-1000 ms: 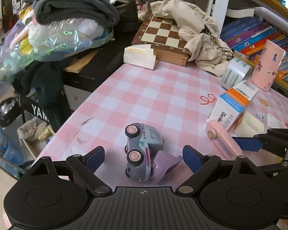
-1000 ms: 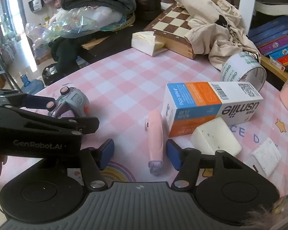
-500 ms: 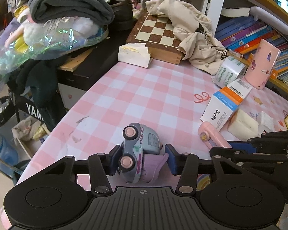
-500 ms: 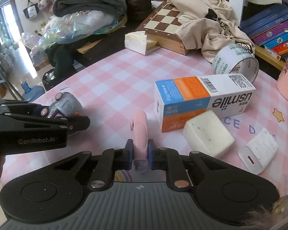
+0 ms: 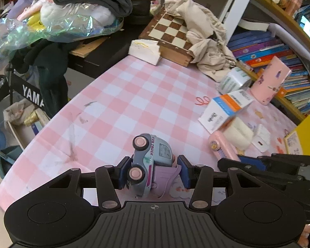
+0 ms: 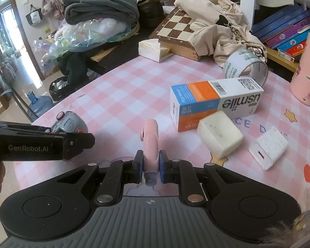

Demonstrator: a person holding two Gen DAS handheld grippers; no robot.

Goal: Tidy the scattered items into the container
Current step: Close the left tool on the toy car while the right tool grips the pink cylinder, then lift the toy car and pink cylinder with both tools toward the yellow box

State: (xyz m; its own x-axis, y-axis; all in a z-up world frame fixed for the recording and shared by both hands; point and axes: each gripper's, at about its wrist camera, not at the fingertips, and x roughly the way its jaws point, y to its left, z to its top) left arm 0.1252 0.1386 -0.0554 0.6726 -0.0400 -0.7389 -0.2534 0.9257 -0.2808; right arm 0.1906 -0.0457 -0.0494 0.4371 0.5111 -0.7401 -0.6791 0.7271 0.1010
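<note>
Both hand-held grippers closed since 1 s ago: left (image 5: pixel 153 173) pinching toy car (image 5: pixel 149 161), right (image 6: pixel 150 166) pinching pink stapler (image 6: pixel 149 140) over desk (image 5: pixel 134 95).

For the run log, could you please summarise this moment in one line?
left gripper: shut on toy car | right gripper: shut on pink stick | container: not seen | box: on table

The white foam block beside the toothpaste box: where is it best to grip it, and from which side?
Grip the white foam block across its two long flat faces, probably coming from above at its near end. The toothpaste box stands against its far end, so there is little room there.
</note>
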